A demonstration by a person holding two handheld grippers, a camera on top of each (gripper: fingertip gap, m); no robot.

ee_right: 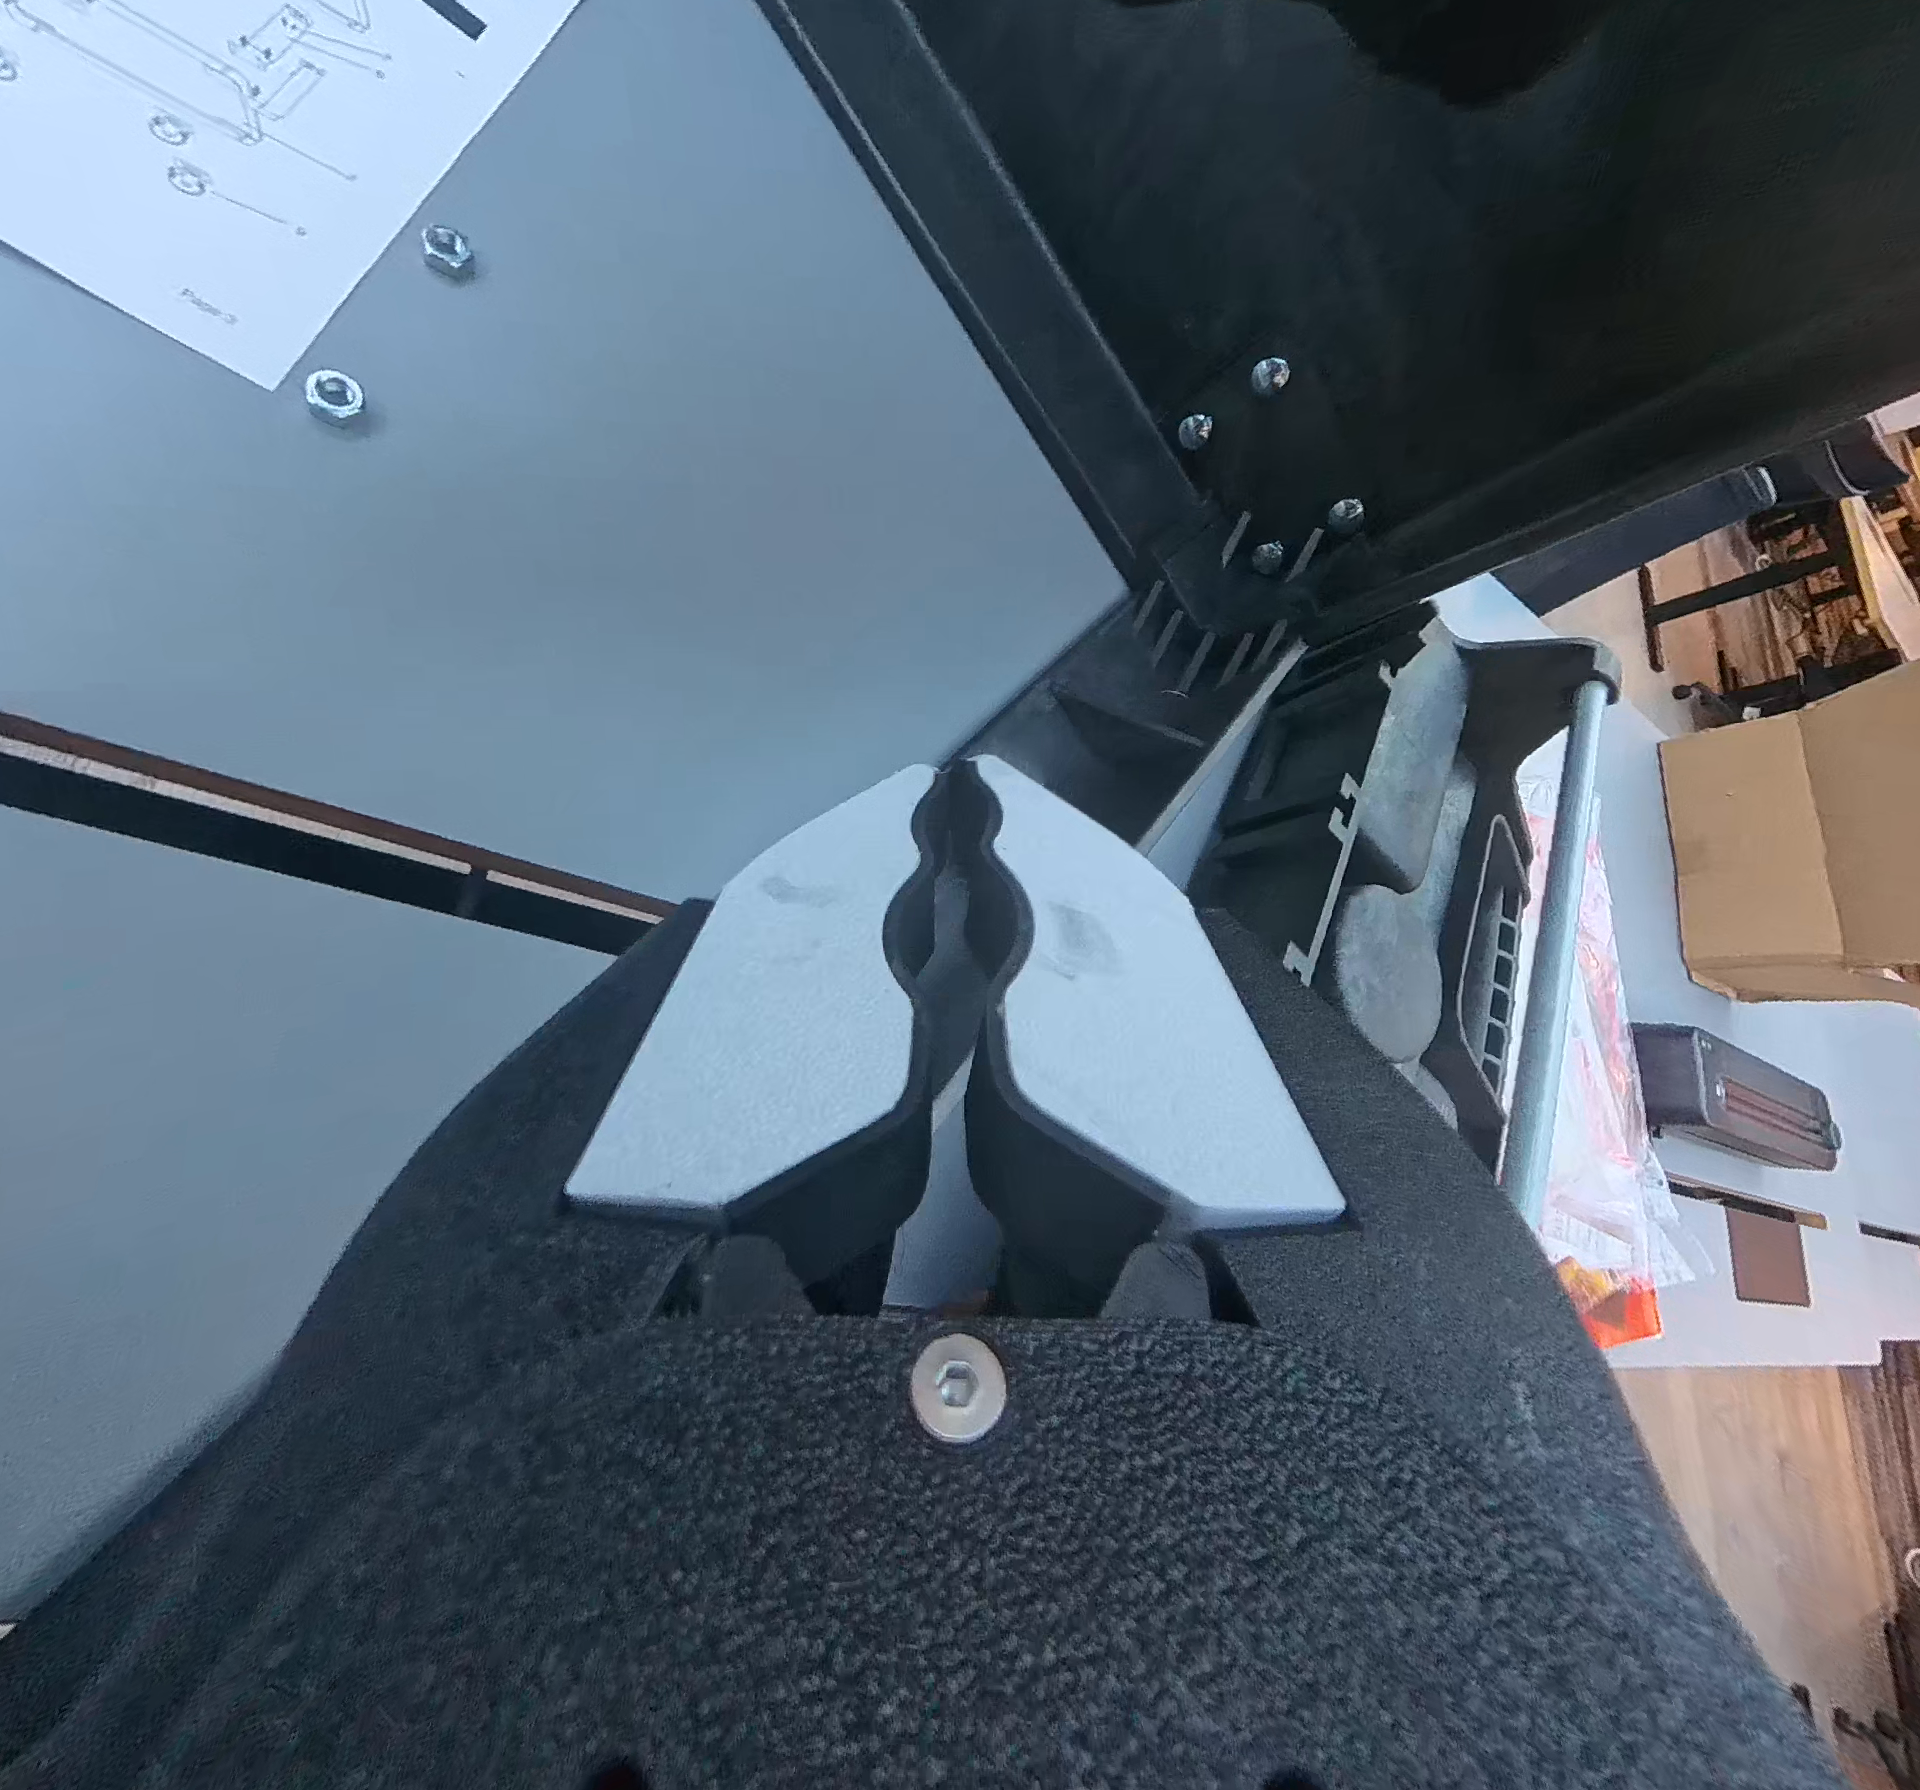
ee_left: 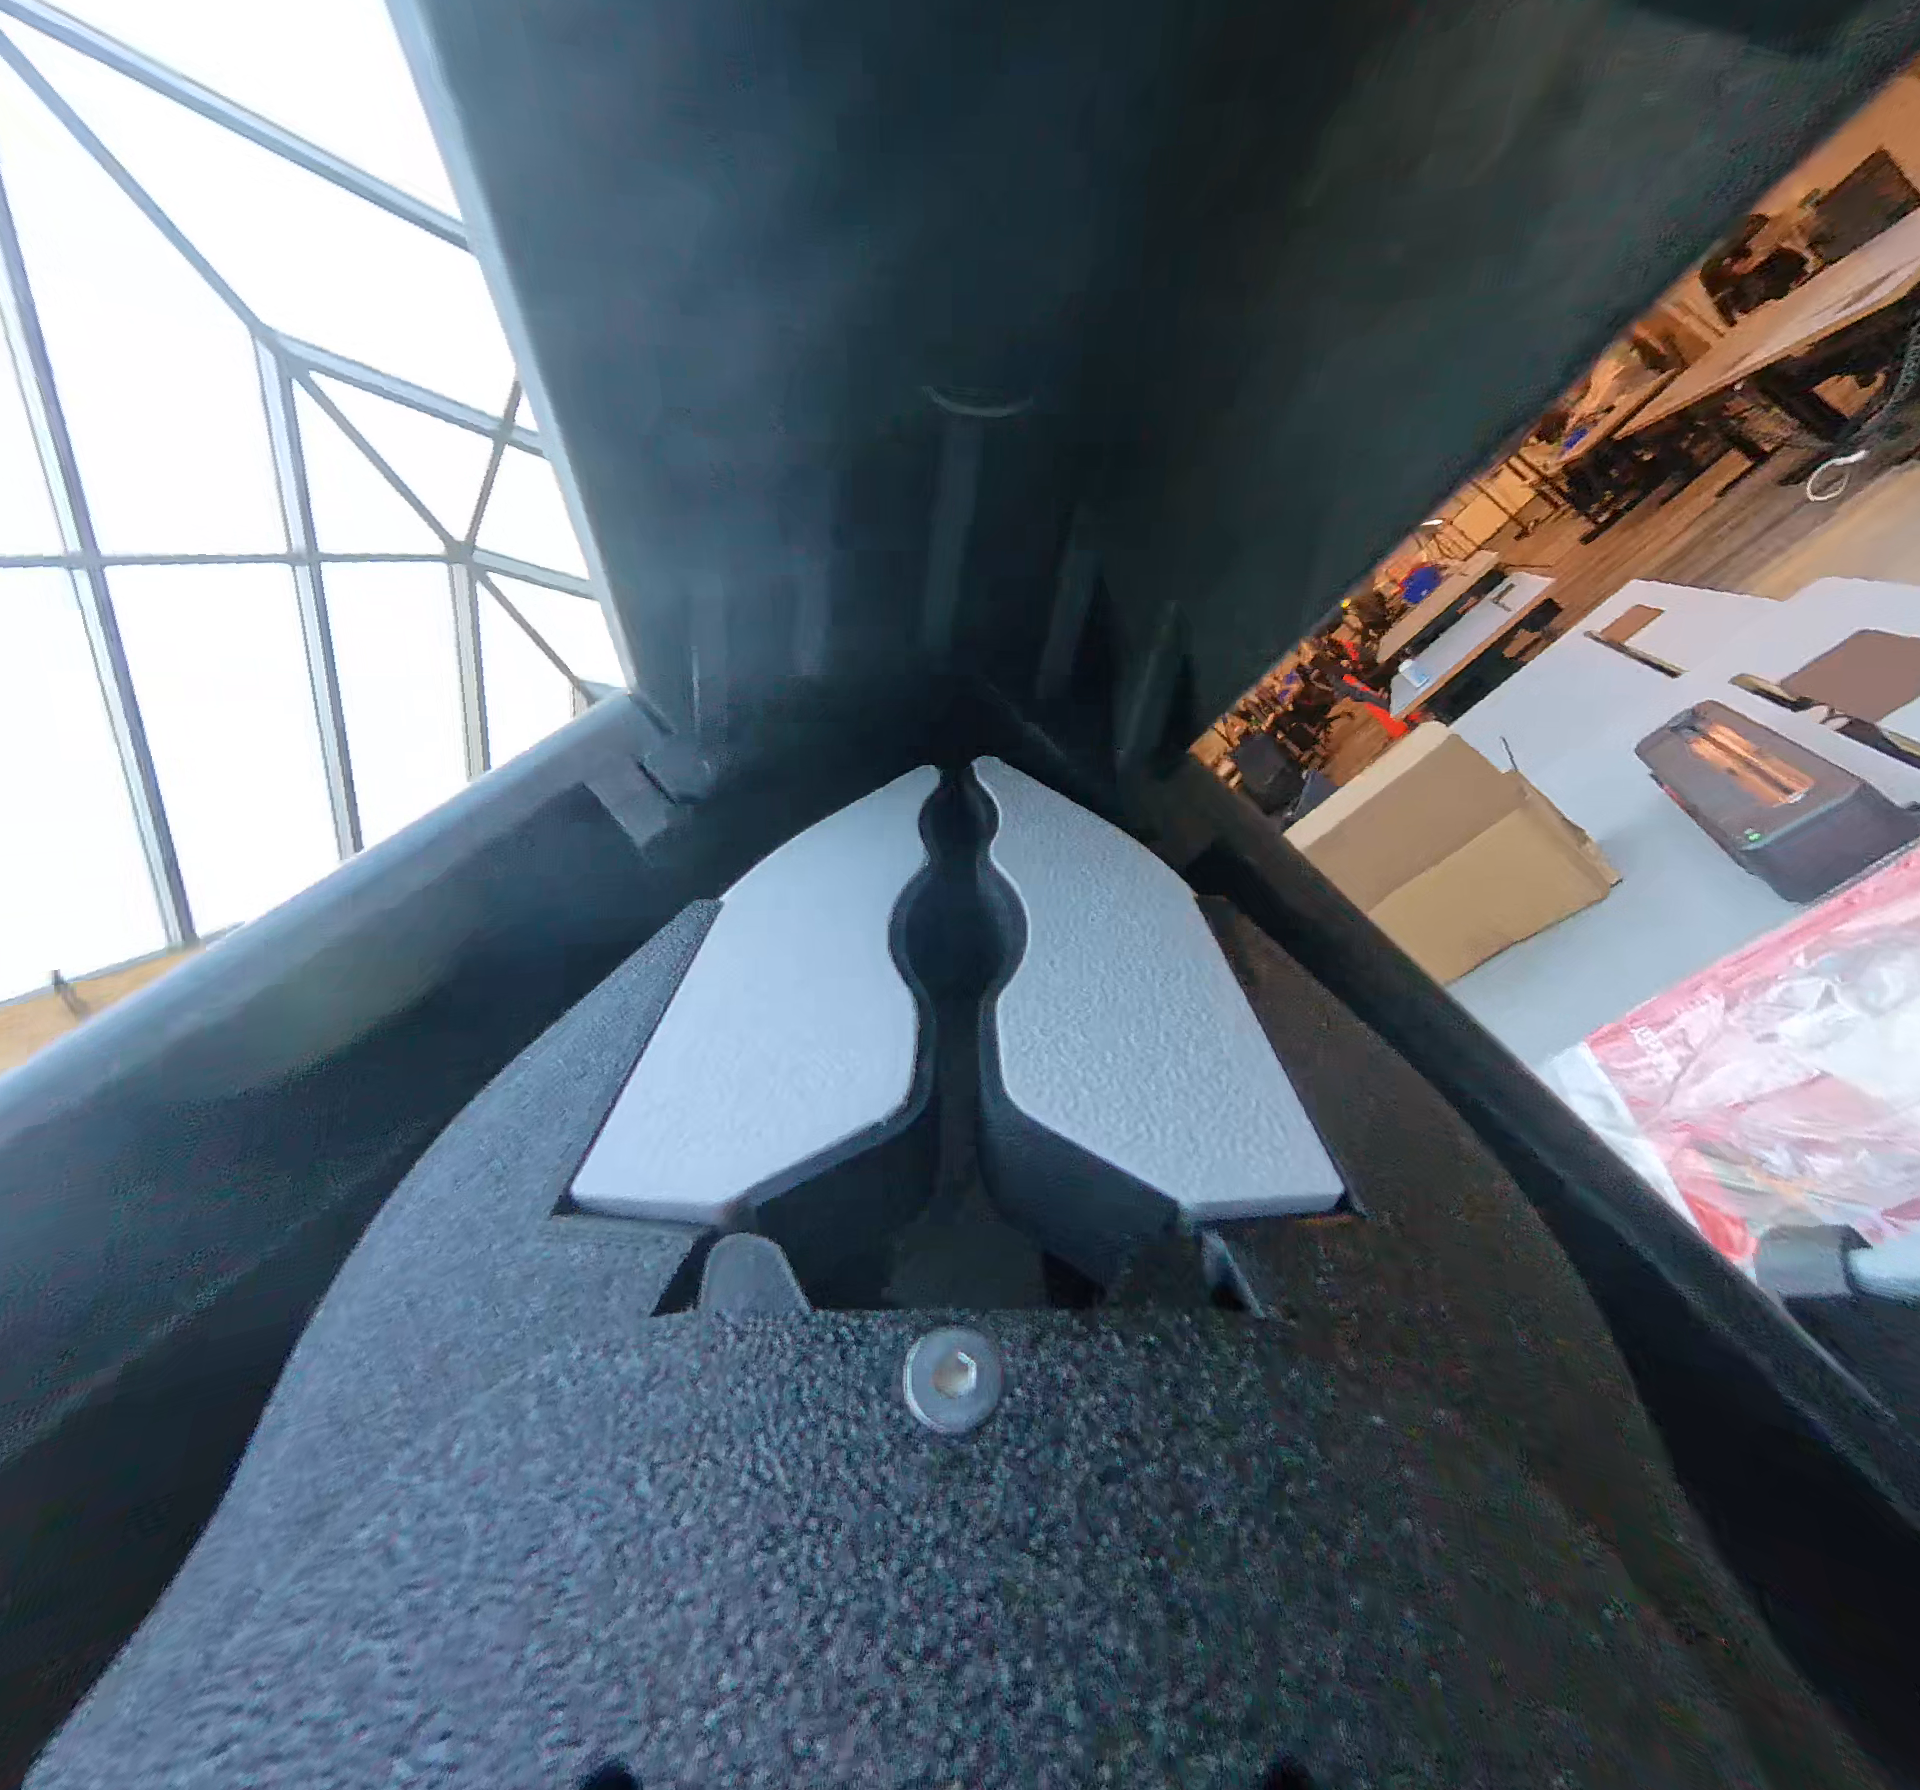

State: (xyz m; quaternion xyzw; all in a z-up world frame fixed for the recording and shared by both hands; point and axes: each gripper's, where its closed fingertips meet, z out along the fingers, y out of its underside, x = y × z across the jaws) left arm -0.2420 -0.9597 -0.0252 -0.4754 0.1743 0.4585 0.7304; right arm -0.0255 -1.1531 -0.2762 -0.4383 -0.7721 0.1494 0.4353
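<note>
While both jaws meet, a printed sheet (ee_right: 239,78) lies flat.

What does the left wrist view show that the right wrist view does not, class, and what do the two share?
Only the left wrist view shows a large framed window and distant work tables in the room.

Only the right wrist view shows a printed instruction sheet on the grey table, two loose metal nuts by it, and screws in a black panel's corner.

Both show a gripper with fingers together, left gripper and right gripper, a cardboard box, a dark glowing appliance and red-printed plastic packaging.
</note>
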